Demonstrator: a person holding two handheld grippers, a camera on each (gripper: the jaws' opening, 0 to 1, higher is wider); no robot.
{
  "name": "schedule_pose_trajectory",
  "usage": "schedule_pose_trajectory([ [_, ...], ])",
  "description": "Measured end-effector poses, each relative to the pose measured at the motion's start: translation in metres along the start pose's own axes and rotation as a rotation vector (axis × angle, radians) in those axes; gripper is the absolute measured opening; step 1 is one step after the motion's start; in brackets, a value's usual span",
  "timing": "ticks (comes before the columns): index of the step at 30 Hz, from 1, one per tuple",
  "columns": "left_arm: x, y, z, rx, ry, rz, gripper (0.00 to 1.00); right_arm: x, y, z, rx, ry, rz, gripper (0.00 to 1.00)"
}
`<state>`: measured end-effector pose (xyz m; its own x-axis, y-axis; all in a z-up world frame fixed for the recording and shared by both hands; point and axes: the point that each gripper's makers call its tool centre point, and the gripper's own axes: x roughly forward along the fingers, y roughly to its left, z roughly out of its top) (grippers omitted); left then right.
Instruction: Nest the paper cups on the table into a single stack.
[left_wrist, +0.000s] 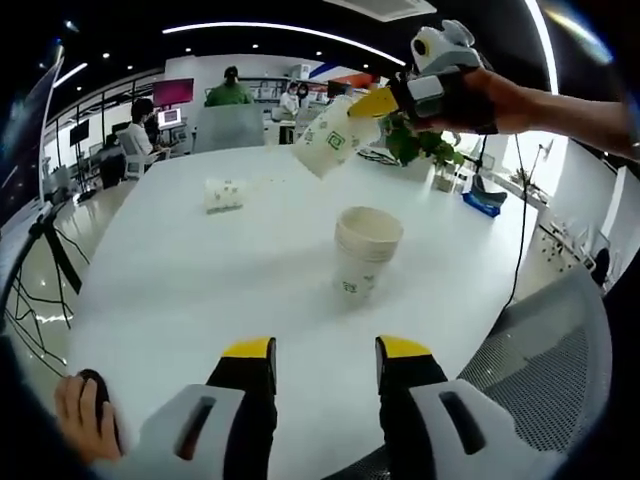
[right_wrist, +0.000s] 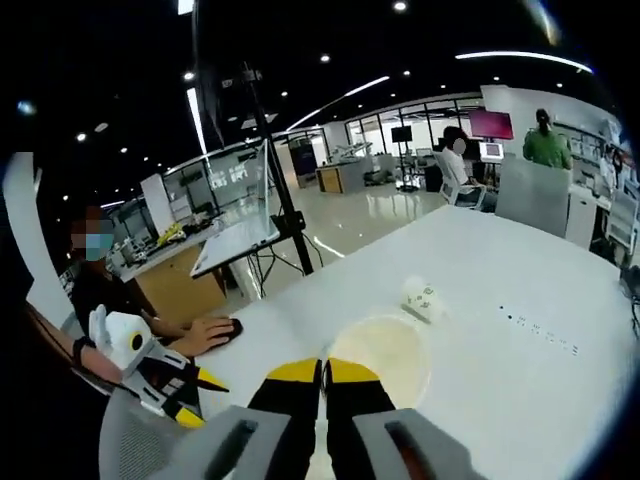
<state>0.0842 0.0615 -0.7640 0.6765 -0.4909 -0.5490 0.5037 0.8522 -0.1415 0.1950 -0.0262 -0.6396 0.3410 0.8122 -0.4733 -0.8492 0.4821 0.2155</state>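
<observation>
A stack of paper cups stands upright in the middle of the white table. Above and behind it hangs one more paper cup, tilted with its mouth towards the right gripper, which is shut on the rim. In the right gripper view I look into that held cup, pinched by my right gripper. Another cup lies on its side farther back on the table. My left gripper is open near the table's front edge, also seen as the left gripper.
A potted plant and a blue box sit at the table's far right. A grey mesh chair stands at the near right. A person's hand rests on a dark mouse at the table edge. A tripod stands beyond.
</observation>
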Motion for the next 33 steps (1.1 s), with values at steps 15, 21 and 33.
schedule_pose_trajectory([
  [15,0.002,0.000,-0.003,-0.001,0.010,-0.006,0.37,-0.015,0.021,-0.034,-0.022,0.071,0.020,0.00],
  [21,0.002,-0.001,-0.003,0.000,0.011,-0.009,0.37,-0.015,0.024,-0.046,-0.049,0.110,0.024,0.00],
  [33,0.000,-0.003,-0.003,-0.001,0.016,-0.012,0.37,-0.018,0.029,-0.060,-0.054,0.146,0.027,0.00],
])
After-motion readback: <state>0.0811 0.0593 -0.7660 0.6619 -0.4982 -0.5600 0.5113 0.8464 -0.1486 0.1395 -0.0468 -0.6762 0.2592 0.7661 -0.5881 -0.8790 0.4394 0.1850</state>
